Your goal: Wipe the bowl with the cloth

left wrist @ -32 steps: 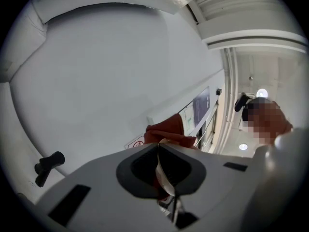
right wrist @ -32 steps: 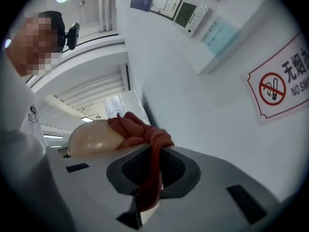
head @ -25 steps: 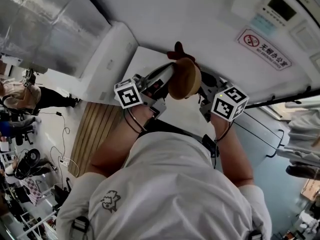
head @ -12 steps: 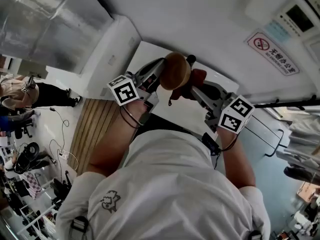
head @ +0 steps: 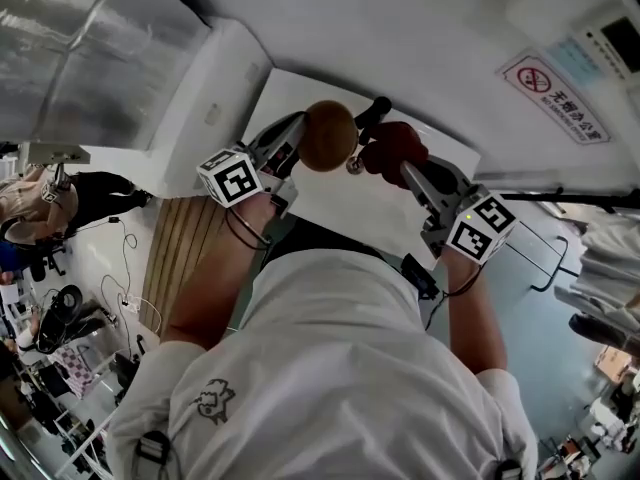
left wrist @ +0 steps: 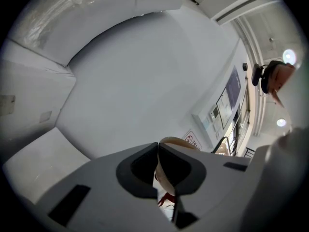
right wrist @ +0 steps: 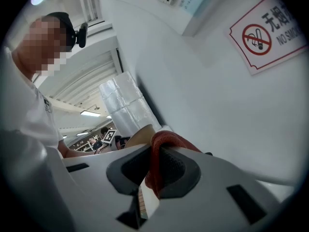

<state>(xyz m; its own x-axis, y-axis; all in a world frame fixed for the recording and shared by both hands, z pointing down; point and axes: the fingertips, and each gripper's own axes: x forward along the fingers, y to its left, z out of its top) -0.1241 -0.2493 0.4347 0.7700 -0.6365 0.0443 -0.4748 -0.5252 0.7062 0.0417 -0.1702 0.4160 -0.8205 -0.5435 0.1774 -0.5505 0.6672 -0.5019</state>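
In the head view my left gripper is shut on the rim of a tan wooden bowl, held in the air over the white table. My right gripper is shut on a bunched red cloth, just right of the bowl and close beside it. The left gripper view has the bowl's thin rim pinched between the jaws of the left gripper. In the right gripper view the red cloth bulges out of the right gripper, with the bowl behind it.
A white wall with a no-smoking sign and a control panel stands behind the table. A silver-wrapped duct runs at the upper left. Wooden slats lie left of the person. People stand far off at the left.
The bowl has moved up and to the left in the picture with the left gripper. The cloth, earlier tucked behind the bowl, has come out to its right.
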